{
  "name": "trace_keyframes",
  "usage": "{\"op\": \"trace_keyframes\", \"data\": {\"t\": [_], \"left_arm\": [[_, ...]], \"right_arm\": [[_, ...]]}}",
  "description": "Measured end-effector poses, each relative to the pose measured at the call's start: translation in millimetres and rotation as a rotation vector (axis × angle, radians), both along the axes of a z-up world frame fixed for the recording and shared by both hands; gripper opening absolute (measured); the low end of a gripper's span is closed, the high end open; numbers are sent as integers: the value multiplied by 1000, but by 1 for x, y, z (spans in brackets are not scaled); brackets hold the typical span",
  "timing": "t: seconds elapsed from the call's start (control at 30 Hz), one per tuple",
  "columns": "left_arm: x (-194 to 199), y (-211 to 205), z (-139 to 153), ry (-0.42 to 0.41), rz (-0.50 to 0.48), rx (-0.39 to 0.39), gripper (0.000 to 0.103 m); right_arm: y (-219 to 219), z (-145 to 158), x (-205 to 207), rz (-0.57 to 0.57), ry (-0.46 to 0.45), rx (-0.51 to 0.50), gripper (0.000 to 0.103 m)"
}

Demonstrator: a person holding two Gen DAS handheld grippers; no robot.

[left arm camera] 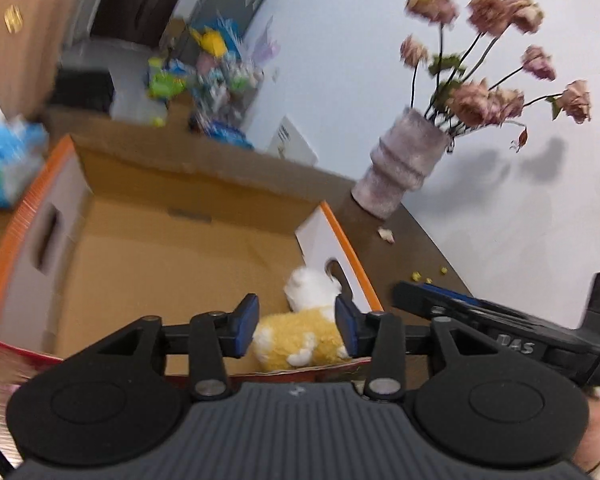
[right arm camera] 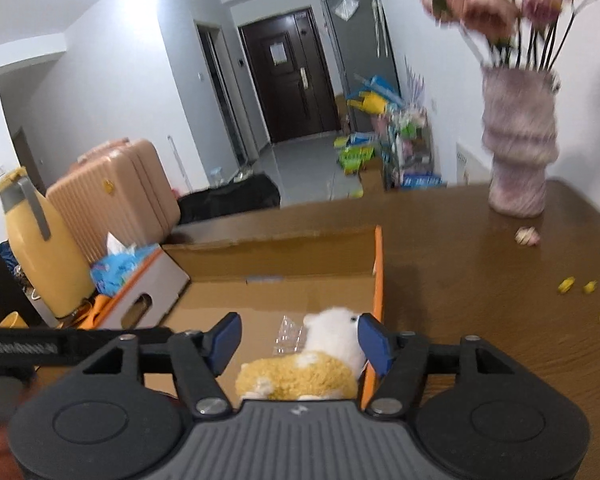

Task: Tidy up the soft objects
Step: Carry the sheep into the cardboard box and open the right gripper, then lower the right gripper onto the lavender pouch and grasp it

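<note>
One fluffy yellow-and-white plush toy, lying in cardboard box

Black left gripper, blue-padded jaws, silver screws, ribbed grey base

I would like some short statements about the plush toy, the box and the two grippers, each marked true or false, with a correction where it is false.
1. The plush toy lies inside the cardboard box. True.
2. The plush toy is blue and grey. False: it is yellow and white.
3. The left gripper is open. True: its blue pads stand apart on either side of the toy.
4. The right gripper is clamped on the vase. False: it is open, and the vase stands apart on the brown table.
5. The vase is empty. False: it holds pink flowers.
</note>
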State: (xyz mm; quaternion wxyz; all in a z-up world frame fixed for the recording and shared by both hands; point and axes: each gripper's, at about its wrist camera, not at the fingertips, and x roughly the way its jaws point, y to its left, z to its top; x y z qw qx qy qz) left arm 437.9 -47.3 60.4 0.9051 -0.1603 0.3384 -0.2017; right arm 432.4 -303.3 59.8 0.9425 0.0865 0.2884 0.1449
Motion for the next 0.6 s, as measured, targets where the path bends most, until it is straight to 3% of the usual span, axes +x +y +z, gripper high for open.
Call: {"op": "trace_keyframes", "data": {"t": [0.1, 0.17, 0.33, 0.43, 0.6], "left_arm": [[-32, 9, 31, -86, 38, 106, 57], [-56, 14, 46, -157, 76, 192, 80], [-124, 20, 63, -366, 128, 389, 90], [-162, 27, 61, -437, 154, 424, 97], [-228, 50, 46, -510, 220, 405, 103]], "right_arm": [[-4, 25, -30, -12, -57, -26, 73], [-3, 38, -50, -13, -89, -53, 76], [6, 53, -107, -41, -220, -126, 91], [12, 52, -142, -54, -285, -160, 98], [29, 38, -203, -39, -365, -159, 99]]}}
